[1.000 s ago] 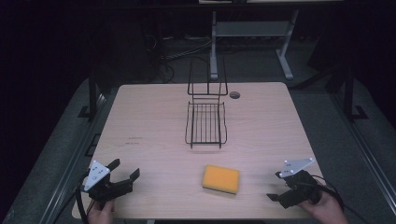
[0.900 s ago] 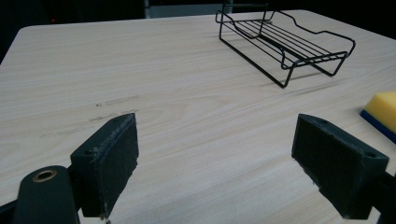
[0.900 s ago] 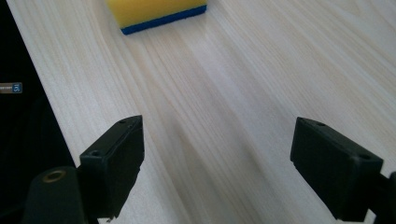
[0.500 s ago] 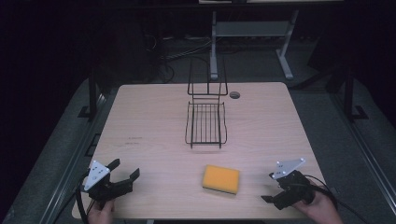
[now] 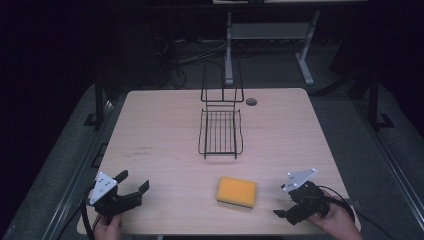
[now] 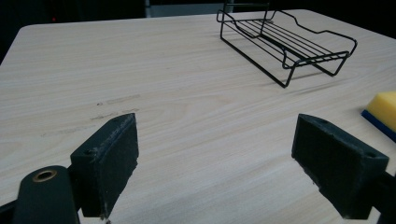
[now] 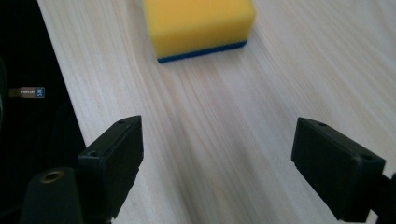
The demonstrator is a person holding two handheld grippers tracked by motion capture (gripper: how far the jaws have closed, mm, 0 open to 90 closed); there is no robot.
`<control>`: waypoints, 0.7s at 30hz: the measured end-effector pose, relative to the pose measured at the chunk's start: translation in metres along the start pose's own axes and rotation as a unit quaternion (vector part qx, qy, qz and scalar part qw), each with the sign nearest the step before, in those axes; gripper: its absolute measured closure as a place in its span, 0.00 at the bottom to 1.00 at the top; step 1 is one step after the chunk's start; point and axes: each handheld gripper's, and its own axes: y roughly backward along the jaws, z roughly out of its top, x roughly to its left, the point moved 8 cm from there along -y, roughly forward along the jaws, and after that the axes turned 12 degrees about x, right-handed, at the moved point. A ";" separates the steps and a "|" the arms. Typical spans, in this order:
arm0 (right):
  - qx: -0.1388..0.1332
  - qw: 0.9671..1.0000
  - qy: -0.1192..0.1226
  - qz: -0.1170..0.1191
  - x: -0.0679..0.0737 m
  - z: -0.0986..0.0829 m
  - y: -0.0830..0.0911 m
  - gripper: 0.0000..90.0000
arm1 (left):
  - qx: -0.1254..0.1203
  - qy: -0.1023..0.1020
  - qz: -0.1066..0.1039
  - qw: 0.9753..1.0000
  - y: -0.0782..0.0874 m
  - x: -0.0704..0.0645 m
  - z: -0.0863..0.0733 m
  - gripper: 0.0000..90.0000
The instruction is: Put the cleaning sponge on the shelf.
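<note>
Item: my right gripper (image 5: 292,212), jaws wide and empty, has swung toward the sponge (image 5: 236,191) near the table (image 5: 160,125) front edge; likely pickup approach. Left gripper (image 5: 131,189) unmoved, likewise agape.

A yellow sponge (image 5: 236,192) with blue underside lies flat before the wire rack (image 5: 220,131).

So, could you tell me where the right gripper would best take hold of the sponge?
Probably across the yellow foam body of the sponge, coming from its right, where the open right gripper already faces it. It lies flat, blue layer down, free on all sides, so the jaws could likely close on two opposite side faces.
</note>
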 end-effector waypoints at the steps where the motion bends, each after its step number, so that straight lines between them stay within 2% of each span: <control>1: -0.002 1.000 0.005 0.000 0.001 0.003 0.002 0.18 | 0.000 0.000 0.000 1.000 0.000 0.000 0.000 0.16; 10: 0.003 1.000 0.020 0.004 0.005 0.014 0.002 0.18 | -0.001 0.003 -0.001 1.000 0.000 0.001 0.000 0.16; 21: 0.008 0.999 0.048 0.012 0.010 0.037 0.001 0.18 | -0.004 0.004 -0.002 1.000 0.000 0.001 0.001 0.16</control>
